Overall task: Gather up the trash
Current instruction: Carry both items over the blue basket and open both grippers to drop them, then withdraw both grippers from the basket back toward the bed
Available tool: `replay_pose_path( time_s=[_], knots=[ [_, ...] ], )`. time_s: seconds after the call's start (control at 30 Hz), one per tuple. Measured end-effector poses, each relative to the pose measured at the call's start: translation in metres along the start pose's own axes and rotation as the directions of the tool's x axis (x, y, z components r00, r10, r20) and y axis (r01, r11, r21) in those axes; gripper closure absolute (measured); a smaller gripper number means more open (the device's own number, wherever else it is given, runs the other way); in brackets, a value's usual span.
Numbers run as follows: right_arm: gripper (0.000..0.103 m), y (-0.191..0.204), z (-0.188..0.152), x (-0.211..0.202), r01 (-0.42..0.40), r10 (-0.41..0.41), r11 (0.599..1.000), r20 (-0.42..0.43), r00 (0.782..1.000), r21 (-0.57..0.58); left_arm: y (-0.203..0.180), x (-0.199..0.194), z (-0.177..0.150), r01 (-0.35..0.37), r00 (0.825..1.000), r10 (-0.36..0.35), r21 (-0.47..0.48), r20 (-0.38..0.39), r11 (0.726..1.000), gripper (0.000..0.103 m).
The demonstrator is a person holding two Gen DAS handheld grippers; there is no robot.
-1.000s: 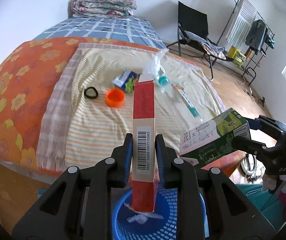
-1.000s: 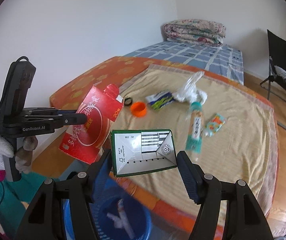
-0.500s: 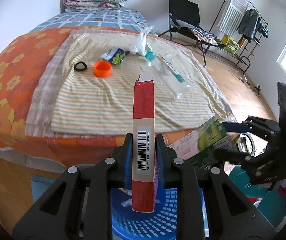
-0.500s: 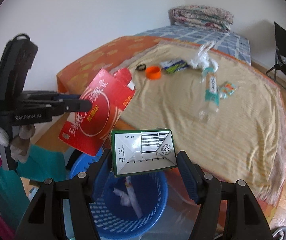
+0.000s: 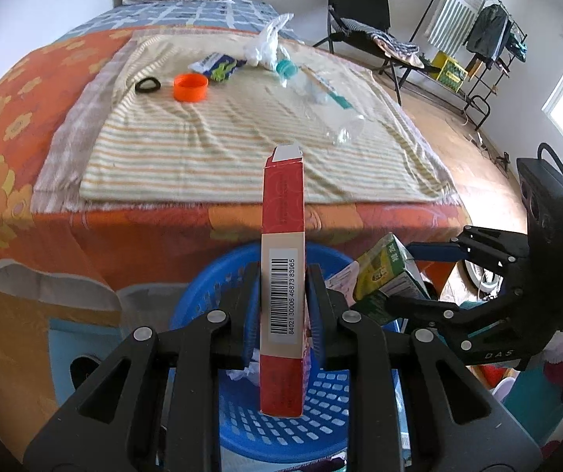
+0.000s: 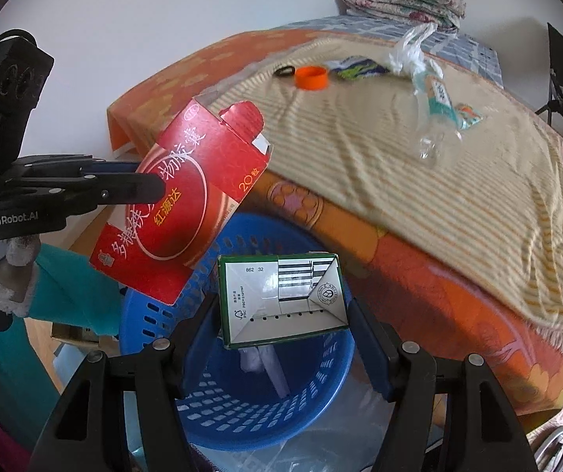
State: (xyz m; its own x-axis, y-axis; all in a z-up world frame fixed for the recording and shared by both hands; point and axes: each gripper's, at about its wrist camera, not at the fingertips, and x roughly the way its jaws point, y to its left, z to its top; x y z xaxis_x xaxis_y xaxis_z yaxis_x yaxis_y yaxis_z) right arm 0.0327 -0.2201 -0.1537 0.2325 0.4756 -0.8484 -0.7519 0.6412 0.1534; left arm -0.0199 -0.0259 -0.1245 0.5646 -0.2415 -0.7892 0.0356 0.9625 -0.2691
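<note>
Change: both hand-held grippers were lowered from bed height toward the blue basket (image 6: 242, 405); a second earlier the basket had been only partly seen at the bottom edge, and by this moment its rim and mesh wall were filling the lower half of both views.
Left hand-held gripper (image 5: 283, 306): closed narrowly on the thin edges of the red carton (image 5: 283, 275), which was held upright, its lower end inside the basket opening.
Right hand-held gripper (image 6: 283, 322): held about half open, clamped on the green-and-white carton (image 6: 281, 299), at 3 o'clock of the red carton and above the basket mouth.
Basket contents: some white crumpled scraps were seen at the bottom.
Bed (image 5: 222, 149): an orange cap (image 5: 190, 87), a black ring (image 5: 148, 85), a clear bottle (image 5: 321, 94) and wrappers were left at 12 o'clock, uncollected.
Meaning for the task: both cartons were judged ready for release; more pickups were judged to remain.
</note>
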Motion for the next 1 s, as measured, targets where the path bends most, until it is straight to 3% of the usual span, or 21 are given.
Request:
replay_pose_path(
  time_s=[0.3,0.33,0.43,0.9,1.0],
  knots=[
    [0.034,0.004,-0.009,0.010,-0.013,0.014,1.000,-0.043,0.999,0.010,-0.003,0.016,-0.013,-0.020,0.998,0.021,0.021,-0.059,1.000,0.081],
    [0.034,0.003,-0.010,0.012,-0.013,0.013,1.000,-0.048,0.999,0.014,-0.002,0.017,-0.013,-0.025,0.998,0.026,0.021,-0.065,0.999,0.077],
    [0.034,0.003,-0.011,0.015,-0.018,0.020,1.000,-0.057,0.998,0.024,-0.001,0.018,-0.014,-0.026,0.998,0.027,0.018,-0.064,0.999,0.071],
    [0.025,-0.001,-0.011,0.014,-0.008,0.011,0.999,-0.055,0.998,0.052,0.001,0.020,-0.013,-0.043,0.997,0.044,0.016,-0.066,0.999,0.070],
    [0.021,-0.002,-0.010,0.013,0.000,0.003,0.998,-0.050,0.999,0.056,0.002,0.020,-0.012,-0.049,0.997,0.049,0.011,-0.057,0.999,0.051]
  ],
)
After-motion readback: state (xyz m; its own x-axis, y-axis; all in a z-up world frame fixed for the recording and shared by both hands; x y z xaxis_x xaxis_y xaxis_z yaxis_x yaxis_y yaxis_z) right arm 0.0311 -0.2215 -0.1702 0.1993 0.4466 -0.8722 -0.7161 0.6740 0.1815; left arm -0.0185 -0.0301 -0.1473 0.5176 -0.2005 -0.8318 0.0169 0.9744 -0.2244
